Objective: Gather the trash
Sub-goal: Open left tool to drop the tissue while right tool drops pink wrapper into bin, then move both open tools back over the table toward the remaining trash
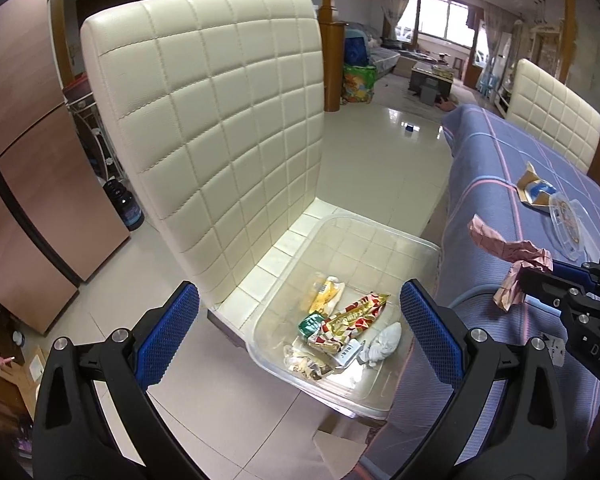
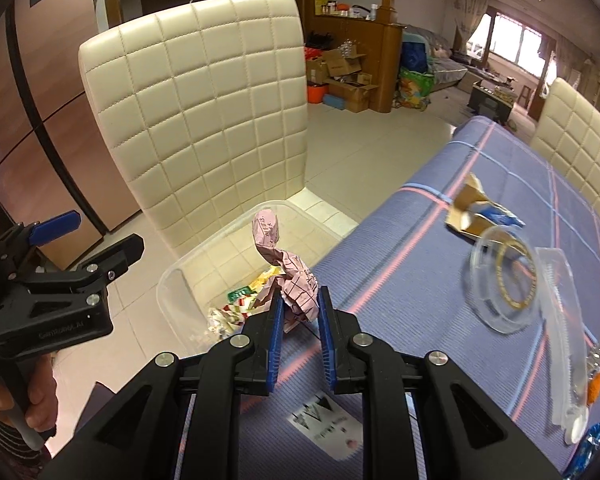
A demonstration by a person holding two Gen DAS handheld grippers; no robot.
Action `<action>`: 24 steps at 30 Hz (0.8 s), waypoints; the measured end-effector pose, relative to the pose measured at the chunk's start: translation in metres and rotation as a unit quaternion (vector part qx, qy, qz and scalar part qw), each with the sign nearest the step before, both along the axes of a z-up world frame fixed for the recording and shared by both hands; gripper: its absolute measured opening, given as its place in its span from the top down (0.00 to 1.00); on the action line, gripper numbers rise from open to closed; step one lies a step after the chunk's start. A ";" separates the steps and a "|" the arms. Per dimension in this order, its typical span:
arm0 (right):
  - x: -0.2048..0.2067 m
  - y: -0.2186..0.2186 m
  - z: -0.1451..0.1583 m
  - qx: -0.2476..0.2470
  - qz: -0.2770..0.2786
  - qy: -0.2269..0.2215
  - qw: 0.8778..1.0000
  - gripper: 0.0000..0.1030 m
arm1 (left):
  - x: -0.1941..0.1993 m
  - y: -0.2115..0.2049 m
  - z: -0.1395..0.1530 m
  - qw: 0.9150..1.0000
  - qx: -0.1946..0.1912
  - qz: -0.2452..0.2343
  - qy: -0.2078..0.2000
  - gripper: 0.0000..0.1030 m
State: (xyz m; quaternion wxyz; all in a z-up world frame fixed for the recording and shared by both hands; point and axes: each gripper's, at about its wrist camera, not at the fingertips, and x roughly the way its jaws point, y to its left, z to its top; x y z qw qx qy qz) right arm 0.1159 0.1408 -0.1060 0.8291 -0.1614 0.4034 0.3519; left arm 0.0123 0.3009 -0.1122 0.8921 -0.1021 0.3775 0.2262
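Observation:
A clear plastic bin (image 1: 412,248) sits on a cream quilted chair seat beside the table; it holds several wrappers (image 1: 352,320) and a crumpled white tissue (image 1: 384,344). My left gripper (image 1: 300,340) is open and empty, hovering above the bin. My right gripper (image 2: 299,304) is shut on a crumpled pink paper wrapper (image 2: 292,280), held over the table's edge next to the bin (image 2: 172,284). The pink wrapper (image 1: 512,256) and right gripper (image 1: 528,280) also show at the right of the left wrist view.
The table has a purple striped cloth (image 2: 420,264). On it lie a torn brown and blue packet (image 2: 476,212), a clear plastic cup with its lid (image 2: 508,280), and a blue wrapper (image 2: 596,440). The chair back (image 1: 220,128) rises behind the bin. A second chair (image 2: 580,152) stands across the table.

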 end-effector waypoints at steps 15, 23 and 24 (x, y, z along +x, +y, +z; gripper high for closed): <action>0.003 -0.010 0.001 0.017 -0.010 0.012 1.000 0.31 | 0.002 -0.008 0.002 1.000 -0.002 -0.010 0.001 0.04; 0.001 -0.043 0.016 0.029 -0.039 0.003 0.999 0.31 | 0.005 -0.040 0.020 0.999 0.013 -0.043 -0.008 0.04; 0.000 -0.050 0.018 0.031 -0.044 -0.001 0.999 0.31 | 0.006 -0.048 0.023 0.999 0.016 -0.051 -0.009 0.04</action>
